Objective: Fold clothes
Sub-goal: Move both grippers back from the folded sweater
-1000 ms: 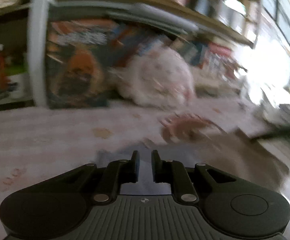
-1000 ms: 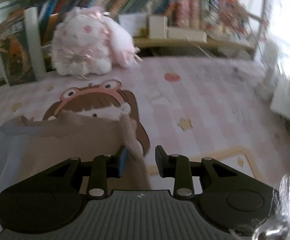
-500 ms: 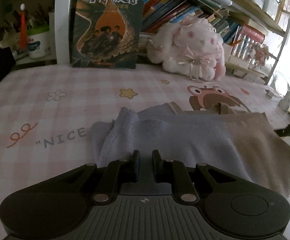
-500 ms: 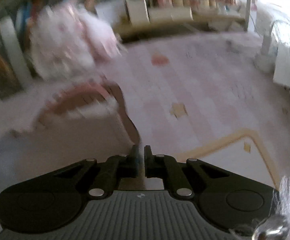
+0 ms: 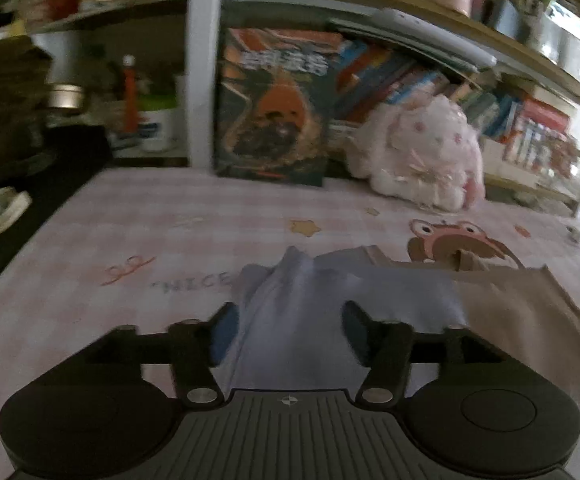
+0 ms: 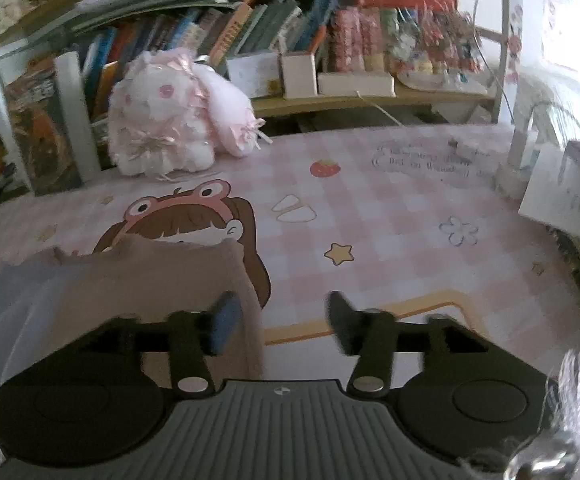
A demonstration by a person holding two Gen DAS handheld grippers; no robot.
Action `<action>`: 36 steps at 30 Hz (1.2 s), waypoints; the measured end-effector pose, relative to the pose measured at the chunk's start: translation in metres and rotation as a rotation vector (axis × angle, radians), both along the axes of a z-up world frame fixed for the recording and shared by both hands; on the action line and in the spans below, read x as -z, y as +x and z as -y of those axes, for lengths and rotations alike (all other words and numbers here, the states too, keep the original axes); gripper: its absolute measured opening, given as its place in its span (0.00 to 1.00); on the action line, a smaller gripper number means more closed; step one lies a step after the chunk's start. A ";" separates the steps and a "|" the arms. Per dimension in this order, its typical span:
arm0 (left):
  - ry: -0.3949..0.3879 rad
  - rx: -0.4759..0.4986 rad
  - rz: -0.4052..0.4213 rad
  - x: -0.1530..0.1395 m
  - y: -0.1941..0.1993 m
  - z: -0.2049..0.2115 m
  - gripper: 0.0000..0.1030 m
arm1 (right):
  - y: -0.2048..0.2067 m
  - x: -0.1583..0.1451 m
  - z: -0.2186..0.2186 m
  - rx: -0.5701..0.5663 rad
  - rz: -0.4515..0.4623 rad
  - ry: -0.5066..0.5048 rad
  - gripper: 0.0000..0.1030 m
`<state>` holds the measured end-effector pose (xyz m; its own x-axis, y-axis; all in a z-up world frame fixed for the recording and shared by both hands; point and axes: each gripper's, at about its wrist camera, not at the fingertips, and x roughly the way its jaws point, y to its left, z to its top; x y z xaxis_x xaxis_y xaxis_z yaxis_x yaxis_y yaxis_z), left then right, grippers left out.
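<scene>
The left gripper [image 5: 290,330] has its jaws spread wide with nothing clamped; a raised ridge of the garment's [image 5: 369,296] pale blue half runs up between the fingers. The right gripper [image 6: 278,322] is equally wide apart and holds nothing; its left finger sits over the tan half of the garment [image 6: 150,280], at that half's right-hand edge, while the other finger stands over the bare tablecloth [image 6: 389,240].

Taking the cartoon frog-hat girl [image 6: 194,220] printed on the cloth as the landmark, the garment lies just in front of her, its far edge covering the lower part of her face. The blue half stretches away to her left, towards the printed word "NICE" [image 5: 194,282].

It looks like a soft knit: light, limp and slightly fuzzy. It would likely sag and crease when lifted and cling a little to the cloth, but it is neither slippery nor fragile. Judged from how it lies, hems and corners are the sensible holds, one per gripper, pinching through every layer so none slips out. The bunched blue ridge suggests the left side wants smoothing for a tidy fold.

Counted: one two-tone garment, two grippers, one pink plush rabbit [image 6: 170,120] behind the girl, one large upright book [image 5: 274,104] left of the rabbit.
</scene>
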<state>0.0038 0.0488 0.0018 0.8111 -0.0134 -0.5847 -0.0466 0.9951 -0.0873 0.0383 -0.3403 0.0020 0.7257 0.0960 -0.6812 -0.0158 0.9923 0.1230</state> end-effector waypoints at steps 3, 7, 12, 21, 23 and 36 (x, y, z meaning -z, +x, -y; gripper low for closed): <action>-0.015 -0.056 0.004 0.001 -0.016 0.013 0.78 | -0.009 -0.003 0.005 -0.041 -0.003 -0.010 0.77; -0.012 -0.100 -0.032 0.005 -0.032 0.040 0.80 | -0.026 -0.003 0.011 -0.087 -0.024 0.002 0.80; 0.001 -0.120 -0.064 0.007 -0.052 0.075 0.81 | -0.050 0.005 0.022 -0.133 -0.073 0.055 0.80; 0.028 -0.149 -0.143 0.020 -0.094 0.128 0.82 | -0.085 0.021 0.041 -0.239 -0.121 0.031 0.83; 0.028 -0.153 -0.163 0.022 -0.102 0.135 0.82 | -0.089 0.024 0.044 -0.255 -0.132 0.037 0.84; -0.078 -0.294 -0.228 0.019 -0.102 0.108 0.83 | -0.100 0.032 0.027 -0.361 -0.165 0.033 0.85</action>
<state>-0.0980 -0.0595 -0.0168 0.6363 0.1487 -0.7569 -0.3557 0.9273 -0.1169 -0.0620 -0.3673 -0.0296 0.5219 0.3490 -0.7784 -0.3405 0.9218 0.1850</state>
